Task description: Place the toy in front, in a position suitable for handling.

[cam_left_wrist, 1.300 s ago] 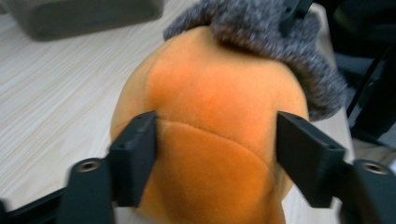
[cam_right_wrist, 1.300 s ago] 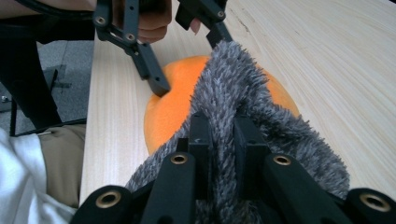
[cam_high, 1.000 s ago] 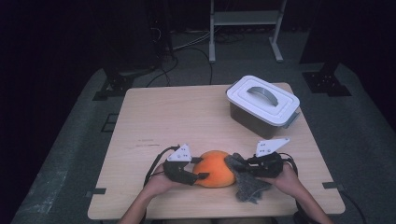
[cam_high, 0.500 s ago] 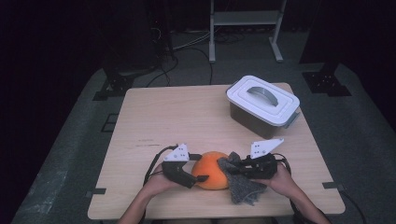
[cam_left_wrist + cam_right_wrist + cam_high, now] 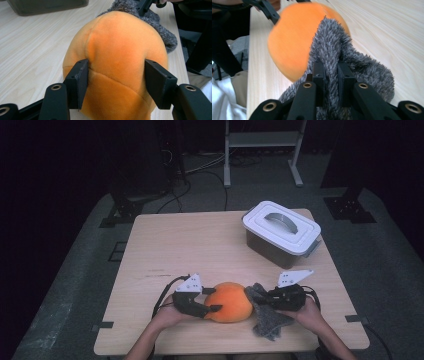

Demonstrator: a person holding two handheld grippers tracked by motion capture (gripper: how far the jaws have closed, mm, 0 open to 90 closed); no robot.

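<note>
High view: an orange plush ball [image 5: 228, 301] is lying near the front edge of a wooden table [image 5: 190, 245], between the two hand-held tools. The left gripper [image 5: 211, 300] is closing on the ball's left side, its jaws lying against the plush. The right gripper [image 5: 261, 296] is pinching a grey fuzzy cloth [image 5: 266, 315], which is touching the ball's right side and trailing toward the table's front edge. A lidded white-and-grey storage box [image 5: 281, 232] is standing well apart, at the far right of the table.

Left gripper view: the left gripper [image 5: 116, 80] is straddling the orange plush ball [image 5: 117, 52], its jaws spread wide and both pads pressing into the plush at either flank. The grey fuzzy cloth [image 5: 155, 22] is lying just behind the ball, on the table [image 5: 32, 45].

Right gripper view: the right gripper [image 5: 331, 72] is clamping a raised fold of the grey fuzzy cloth [image 5: 352, 60], its jaws narrowed with only the fabric between them. The orange plush ball [image 5: 292, 42] is sitting directly behind the cloth, touching it; its outline is slightly blurred. The table [image 5: 387, 32] is extending to the right.
</note>
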